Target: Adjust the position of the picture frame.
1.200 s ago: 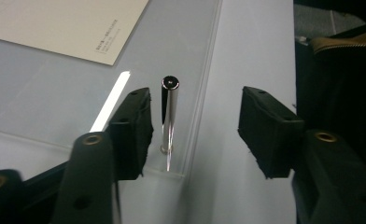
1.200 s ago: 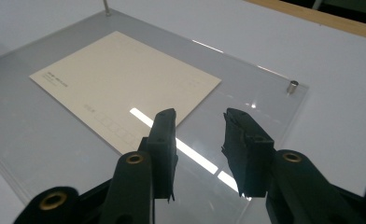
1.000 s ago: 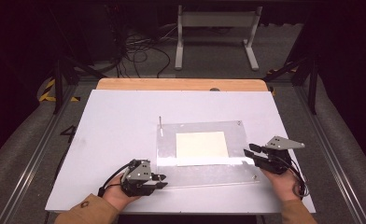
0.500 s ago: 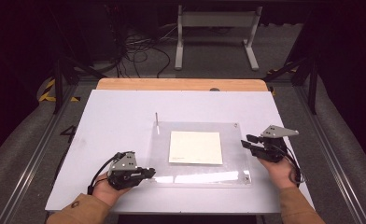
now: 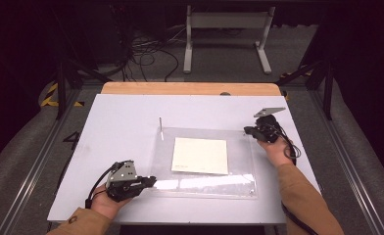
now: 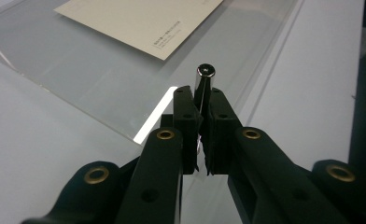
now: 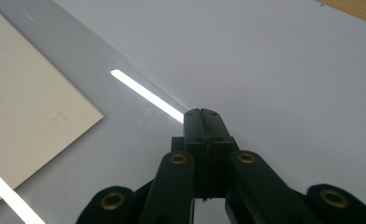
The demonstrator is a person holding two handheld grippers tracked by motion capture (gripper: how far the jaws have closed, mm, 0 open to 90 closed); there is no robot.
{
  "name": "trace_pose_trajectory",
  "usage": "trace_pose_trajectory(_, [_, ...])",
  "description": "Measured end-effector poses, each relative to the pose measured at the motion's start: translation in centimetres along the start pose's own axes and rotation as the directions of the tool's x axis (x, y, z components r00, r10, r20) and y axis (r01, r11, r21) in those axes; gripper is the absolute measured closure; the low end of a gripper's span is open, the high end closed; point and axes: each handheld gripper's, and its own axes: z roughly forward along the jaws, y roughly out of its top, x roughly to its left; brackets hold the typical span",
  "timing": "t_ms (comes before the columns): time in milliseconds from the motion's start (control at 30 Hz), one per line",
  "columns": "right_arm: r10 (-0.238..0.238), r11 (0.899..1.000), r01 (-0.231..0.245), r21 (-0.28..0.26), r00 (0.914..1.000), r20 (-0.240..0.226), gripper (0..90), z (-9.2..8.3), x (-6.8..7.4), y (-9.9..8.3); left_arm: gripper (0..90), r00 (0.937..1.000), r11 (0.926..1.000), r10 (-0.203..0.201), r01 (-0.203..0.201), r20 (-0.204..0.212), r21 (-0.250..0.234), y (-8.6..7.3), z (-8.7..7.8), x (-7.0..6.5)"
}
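I see the desk [image 5: 107,147], a white board, carrying a clear plastic sleeve [image 5: 204,183] toward its near right. A cream card [image 5: 200,155] lies flat within the sleeve, at its middle. A thin metal pin [image 5: 160,128] stands upright at the sleeve's far left corner. My left gripper [image 5: 148,182], at the sleeve's near left corner, has its tongs clamped on a small shiny metal rod [image 6: 203,81]. My right gripper [image 5: 247,130], at the sleeve's far right corner, has just been closing; its tongs meet, whether on the sleeve's edge I cannot tell.
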Motion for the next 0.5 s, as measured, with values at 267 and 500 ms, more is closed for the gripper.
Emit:
trace_pose_trajectory(267, [-0.016,0.997,0.014,0.078,0.9995,0.027,89.7,3.1,-1.5,1.8,85.0,0.9978,0.9994,0.032,-0.031,-0.058,0.014,0.0,-0.1,-0.1])
trace_pose_trajectory(500, [-0.024,0.998,0.023,0.063,0.9995,0.019,89.6,3.4,-1.6,2.1,84.8,0.9898,0.9965,0.083,-0.083,-0.116,0.009,0.9,-0.6,-0.1])
